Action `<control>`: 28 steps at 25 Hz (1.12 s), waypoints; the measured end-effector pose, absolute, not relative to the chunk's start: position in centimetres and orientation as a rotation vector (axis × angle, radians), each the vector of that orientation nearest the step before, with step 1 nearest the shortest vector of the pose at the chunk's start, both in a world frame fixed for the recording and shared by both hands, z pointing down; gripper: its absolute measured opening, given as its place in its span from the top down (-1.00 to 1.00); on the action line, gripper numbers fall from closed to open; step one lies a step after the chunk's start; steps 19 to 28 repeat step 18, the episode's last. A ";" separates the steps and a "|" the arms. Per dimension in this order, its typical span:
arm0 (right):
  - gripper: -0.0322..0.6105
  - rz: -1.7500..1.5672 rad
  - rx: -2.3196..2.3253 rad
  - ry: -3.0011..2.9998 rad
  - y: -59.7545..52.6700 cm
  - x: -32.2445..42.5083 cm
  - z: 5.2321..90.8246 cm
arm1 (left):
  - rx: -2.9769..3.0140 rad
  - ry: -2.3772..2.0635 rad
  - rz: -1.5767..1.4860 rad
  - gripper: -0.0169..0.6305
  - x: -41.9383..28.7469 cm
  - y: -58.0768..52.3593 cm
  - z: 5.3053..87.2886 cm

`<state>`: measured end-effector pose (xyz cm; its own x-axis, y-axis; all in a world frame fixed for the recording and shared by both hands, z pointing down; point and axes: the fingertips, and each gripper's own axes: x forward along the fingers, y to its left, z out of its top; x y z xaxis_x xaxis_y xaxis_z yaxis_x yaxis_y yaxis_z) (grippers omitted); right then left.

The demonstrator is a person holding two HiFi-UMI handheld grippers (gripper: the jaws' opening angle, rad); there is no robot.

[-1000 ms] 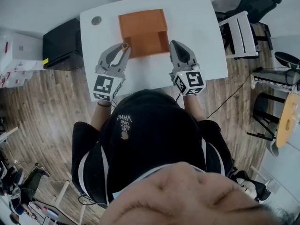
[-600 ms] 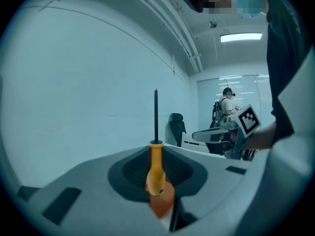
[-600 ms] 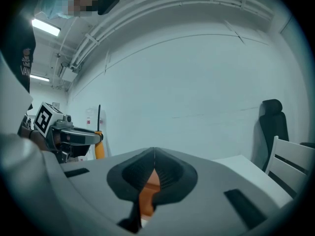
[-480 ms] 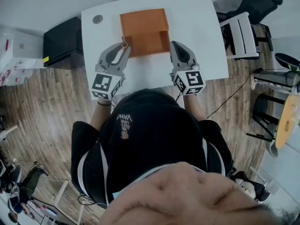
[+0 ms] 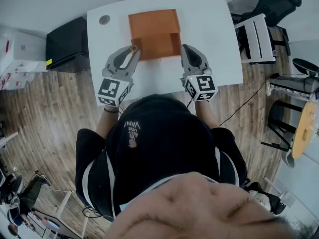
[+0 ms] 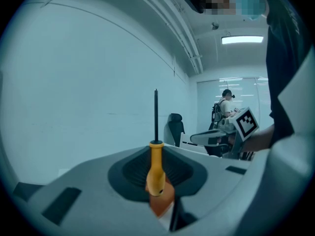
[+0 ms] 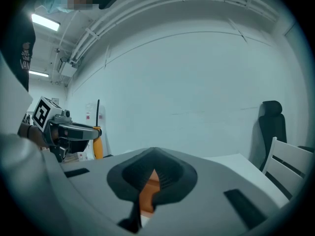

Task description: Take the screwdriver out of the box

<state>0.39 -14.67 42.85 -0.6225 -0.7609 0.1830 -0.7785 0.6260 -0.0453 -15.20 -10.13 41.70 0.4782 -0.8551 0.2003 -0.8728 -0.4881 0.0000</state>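
Note:
An open orange box (image 5: 154, 34) lies on the white table (image 5: 209, 29). Just off its near-left corner is my left gripper (image 5: 132, 50), shut on the yellow-handled screwdriver (image 5: 133, 48). In the left gripper view the handle (image 6: 156, 168) is pinched between the pads and the dark shaft stands straight up. A bit of the box (image 6: 162, 203) shows beneath it. My right gripper (image 5: 187, 48) hovers at the box's near-right corner, its jaws together with nothing held. From the right gripper view, the screwdriver (image 7: 98, 146) is upright in the left gripper (image 7: 74, 131).
A small round grey disc (image 5: 104, 20) sits at the table's far-left corner. A black cabinet (image 5: 65, 46) stands left of the table, with a white chair (image 5: 256, 36) to the right. A person (image 6: 226, 107) stands far back in the room.

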 end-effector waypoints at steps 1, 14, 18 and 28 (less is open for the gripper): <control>0.87 0.180 1.286 -2.698 -14.7 0.4 42.9 | 2.611 -1.530 0.259 0.72 -15.2 -10.1 41.7; 0.86 0.193 1.301 -2.680 -15.0 0.5 43.2 | 2.613 -1.505 0.250 0.72 -14.9 -10.2 41.8; 0.87 0.198 1.303 -2.676 -15.0 0.2 43.1 | 2.614 -1.504 0.241 0.71 -15.1 -10.3 41.7; 0.87 0.198 1.303 -2.676 -15.0 0.2 43.1 | 2.614 -1.504 0.241 0.71 -15.1 -10.3 41.7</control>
